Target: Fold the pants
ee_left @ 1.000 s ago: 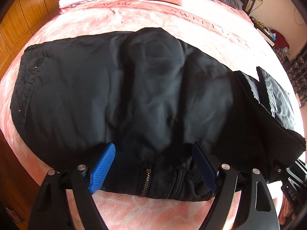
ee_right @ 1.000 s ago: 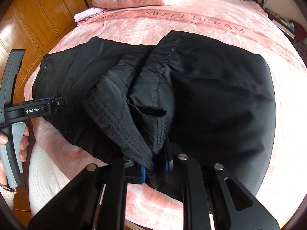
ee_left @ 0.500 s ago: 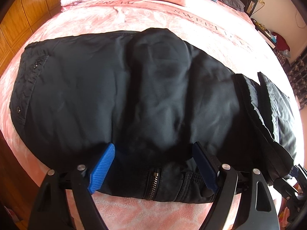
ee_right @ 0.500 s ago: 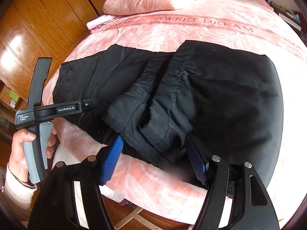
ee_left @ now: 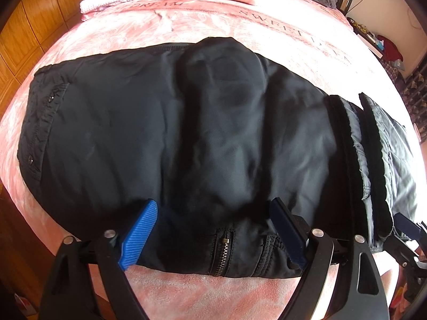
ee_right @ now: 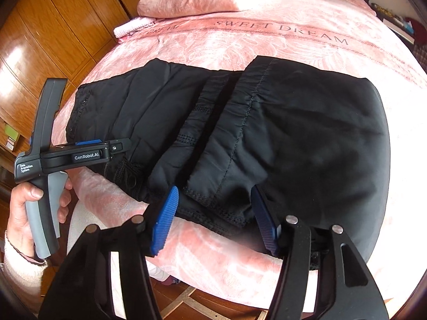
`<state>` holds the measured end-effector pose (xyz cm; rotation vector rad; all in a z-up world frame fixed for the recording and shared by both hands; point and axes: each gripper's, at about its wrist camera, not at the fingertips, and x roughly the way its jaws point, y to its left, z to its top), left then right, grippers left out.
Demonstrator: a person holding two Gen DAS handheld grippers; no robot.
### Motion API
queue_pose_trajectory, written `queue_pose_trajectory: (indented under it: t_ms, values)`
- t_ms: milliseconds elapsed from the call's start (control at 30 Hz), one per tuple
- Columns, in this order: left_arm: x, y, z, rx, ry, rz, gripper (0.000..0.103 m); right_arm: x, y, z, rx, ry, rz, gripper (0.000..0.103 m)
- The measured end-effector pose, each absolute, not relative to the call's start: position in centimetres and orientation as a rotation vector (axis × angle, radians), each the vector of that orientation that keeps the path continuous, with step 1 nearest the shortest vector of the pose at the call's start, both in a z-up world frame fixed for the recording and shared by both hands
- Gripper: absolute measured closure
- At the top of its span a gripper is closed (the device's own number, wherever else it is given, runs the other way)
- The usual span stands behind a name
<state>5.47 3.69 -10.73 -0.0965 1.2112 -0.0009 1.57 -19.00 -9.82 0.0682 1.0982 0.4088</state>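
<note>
Your right gripper (ee_right: 213, 218) has just been closing a bit but the pads aren't pressing: jaws half open w/ the hem edge loose between them, holding nothing; left gripper (ee_left: 213, 229) gapes wide over the zipper edge, also empty. The pants (ee_right: 267, 133) lie on the pink bed (ee_right: 240, 40), legs doubled over near the front edge. Fabric looks soft, padded, prob. slick, so grab stitched hems or waistband, not mid-panel.

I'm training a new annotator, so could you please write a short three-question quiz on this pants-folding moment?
1. True or false: the black pants lie on a pink bedspread.
2. What words are printed on the bedspread?
3. The right gripper is: A) clamped on a hem, B) open around the hem ends, C) holding a pillow.

Key: 1 true; 2 SWEET DREAM; 3 B.
</note>
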Motion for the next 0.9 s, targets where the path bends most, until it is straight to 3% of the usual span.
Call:
queue_pose_trajectory:
  t_ms: [67, 100, 133, 167, 233, 500, 900]
  values:
    - [5.5, 3.7, -10.7, -0.097, 1.212, -0.002, 0.016, 1.8, -18.5, -10.6, 0.03, 1.103, 0.383, 0.054]
    - [5.7, 3.7, -10.9, -0.096, 1.213, -0.002, 0.016, 1.9, -18.3, -10.9, 0.02, 1.103, 0.381, 0.063]
    - [5.8, 3.8, -11.0, -0.094, 1.214, -0.003, 0.015, 2.0, -18.3, -11.1, 0.031, 1.106, 0.391, 0.081]
    - [5.9, 3.9, -11.0, -0.09, 1.216, -0.005, 0.015, 2.2, -18.4, -11.2, 0.045, 1.113, 0.388, 0.082]
    - [6.1, 4.0, -11.1, -0.079, 1.216, -0.009, 0.015, 2.4, -18.7, -11.2, 0.057, 1.111, 0.379, 0.095]
    - [6.7, 3.7, -12.0, -0.075, 1.216, -0.008, 0.012, 1.6, -17.9, -7.2, 0.108, 1.03, 0.545, 0.097]
    - [6.8, 3.8, -13.1, -0.074, 1.218, -0.008, 0.01, 2.7, -14.9, -12.1, 0.047, 1.137, 0.534, 0.096]
